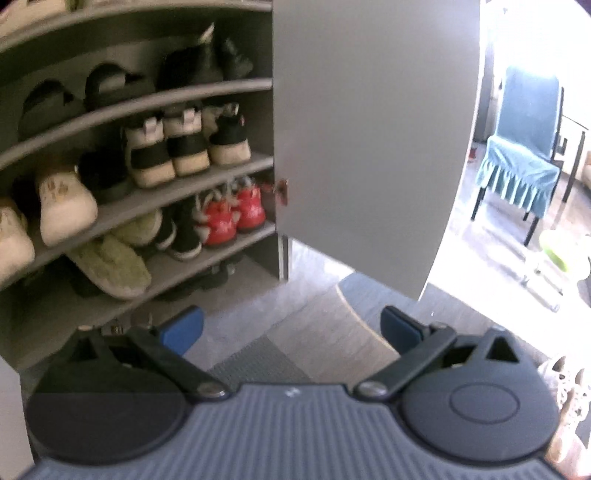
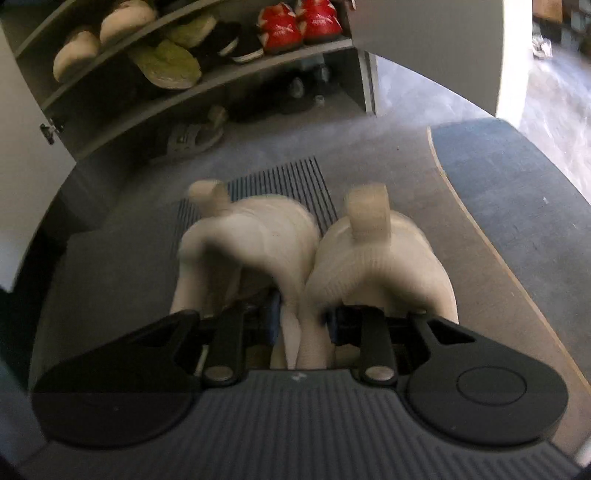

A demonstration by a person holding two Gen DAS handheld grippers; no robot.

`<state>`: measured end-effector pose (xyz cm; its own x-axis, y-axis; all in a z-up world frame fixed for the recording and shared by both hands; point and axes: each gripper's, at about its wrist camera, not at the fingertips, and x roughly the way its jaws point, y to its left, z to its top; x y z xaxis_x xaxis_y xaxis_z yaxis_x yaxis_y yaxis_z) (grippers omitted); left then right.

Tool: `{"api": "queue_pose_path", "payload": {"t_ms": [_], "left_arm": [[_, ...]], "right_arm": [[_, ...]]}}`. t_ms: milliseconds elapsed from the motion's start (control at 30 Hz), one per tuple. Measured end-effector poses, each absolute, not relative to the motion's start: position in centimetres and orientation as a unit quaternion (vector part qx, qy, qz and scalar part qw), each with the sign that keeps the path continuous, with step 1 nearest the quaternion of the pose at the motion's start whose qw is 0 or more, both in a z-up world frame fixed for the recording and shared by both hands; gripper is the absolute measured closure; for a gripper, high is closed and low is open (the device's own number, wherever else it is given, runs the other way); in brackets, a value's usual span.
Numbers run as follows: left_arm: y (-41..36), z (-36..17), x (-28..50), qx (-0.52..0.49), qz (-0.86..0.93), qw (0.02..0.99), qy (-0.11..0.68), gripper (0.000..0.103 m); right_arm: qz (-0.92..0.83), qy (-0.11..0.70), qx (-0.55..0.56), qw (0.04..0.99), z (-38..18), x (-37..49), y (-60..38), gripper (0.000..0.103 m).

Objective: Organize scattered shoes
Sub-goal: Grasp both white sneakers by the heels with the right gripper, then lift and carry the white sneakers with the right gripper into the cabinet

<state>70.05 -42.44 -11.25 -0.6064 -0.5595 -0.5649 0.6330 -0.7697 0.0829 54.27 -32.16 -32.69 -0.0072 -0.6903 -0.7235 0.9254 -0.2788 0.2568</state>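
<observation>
My right gripper (image 2: 303,317) is shut on a pair of white high-top shoes (image 2: 255,240), pinching their inner sides together; they hang blurred above the floor mat (image 2: 280,177). My left gripper (image 1: 291,328) is open and empty, and faces the open shoe cabinet (image 1: 221,166). The cabinet's shelves hold red shoes (image 1: 232,214), green slippers (image 1: 114,266), cream-and-black sneakers (image 1: 173,147) and dark sandals (image 1: 107,85). In the right wrist view the red shoes (image 2: 299,26) and green slippers (image 2: 166,62) sit on a low shelf ahead. A pale laced shoe (image 1: 569,398) shows at the left wrist view's lower right edge.
The cabinet's grey door (image 1: 369,147) stands open on the right. A grey sandal (image 2: 195,136) lies on the floor under the lowest shelf. A dark rug (image 2: 517,184) lies to the right. A teal-covered chair (image 1: 524,147) stands in the bright room beyond.
</observation>
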Motion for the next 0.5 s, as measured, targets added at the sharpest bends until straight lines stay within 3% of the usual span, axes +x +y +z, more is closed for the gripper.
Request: {"api": "queue_pose_path", "payload": {"t_ms": [167, 500], "left_arm": [[-41.7, -12.3, 69.2, 0.307, -0.89, 0.331, 0.06, 0.0], [-43.4, -12.6, 70.1, 0.297, -0.881, 0.353, 0.107, 0.0]], "right_arm": [[-0.676, 0.137, 0.43, 0.582, -36.4, 52.2, -37.0, 0.089], [-0.699, 0.073, 0.446, 0.554, -36.7, 50.8, -33.0, 0.079]]}}
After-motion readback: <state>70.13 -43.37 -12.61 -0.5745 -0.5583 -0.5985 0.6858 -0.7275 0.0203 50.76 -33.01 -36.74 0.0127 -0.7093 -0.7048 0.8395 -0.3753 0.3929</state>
